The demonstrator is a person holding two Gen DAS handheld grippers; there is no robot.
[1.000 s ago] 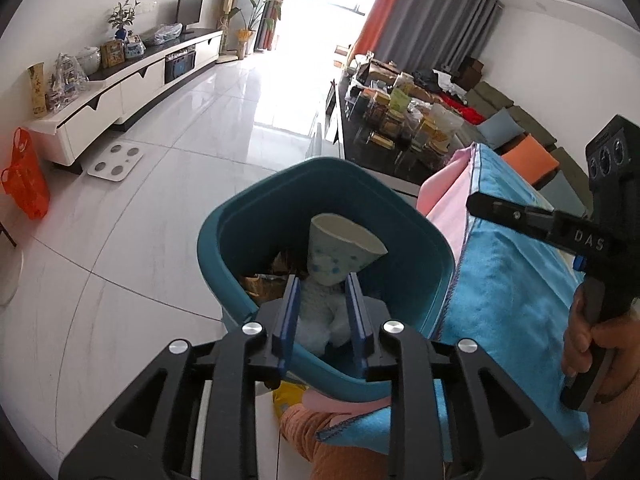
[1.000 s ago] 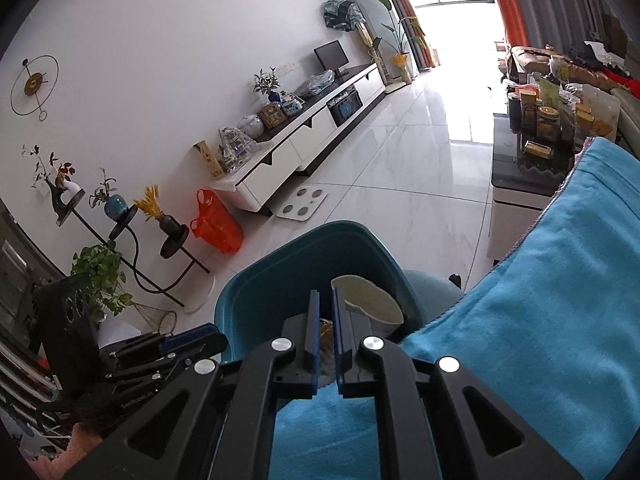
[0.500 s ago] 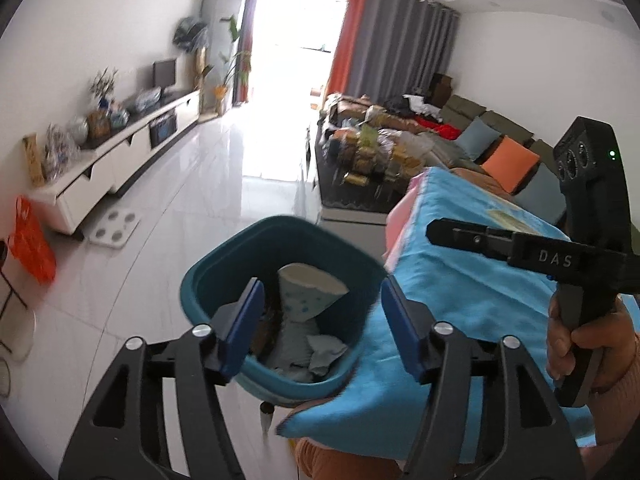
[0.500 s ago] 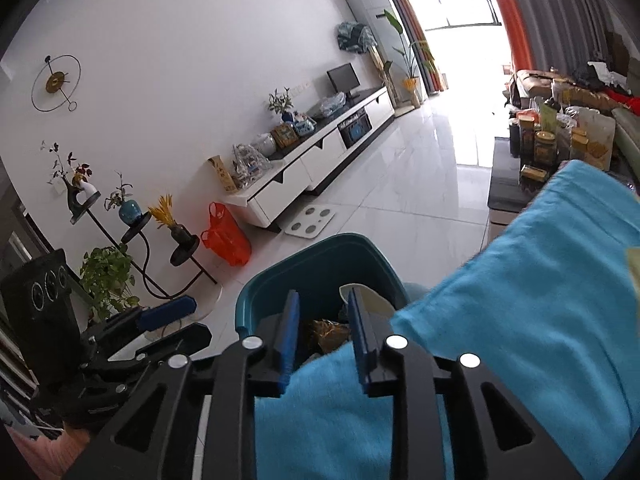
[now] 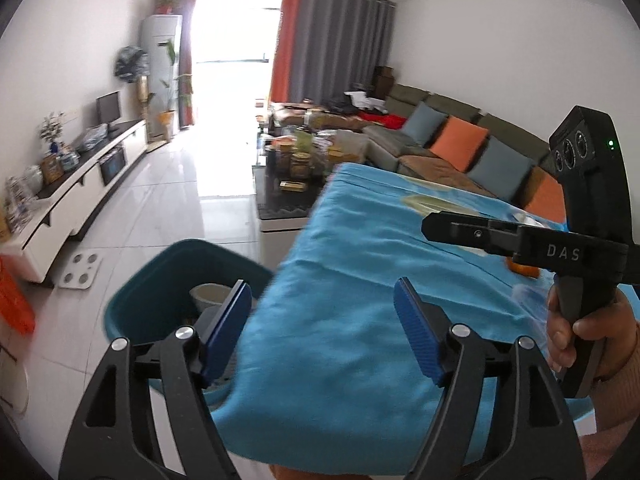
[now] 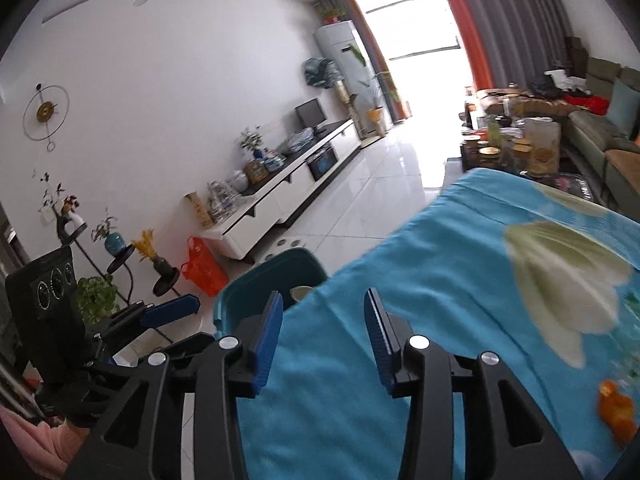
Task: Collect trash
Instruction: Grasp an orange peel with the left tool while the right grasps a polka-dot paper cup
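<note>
My left gripper (image 5: pixel 322 328) and right gripper (image 6: pixel 320 340) have just been opening, jaws empty. Only my right view shows the orange peel (image 6: pixel 616 406) clearly; the teal bin (image 5: pixel 160 280) sits left.

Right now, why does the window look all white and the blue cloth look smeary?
Left wrist view: daylight overexposes the window, washing it white; the blue cloth smears near its left edge from motion. Right wrist view: the same window blows out, the cloth's flower print blurs, and the fisheye lens bends the walls.
</note>
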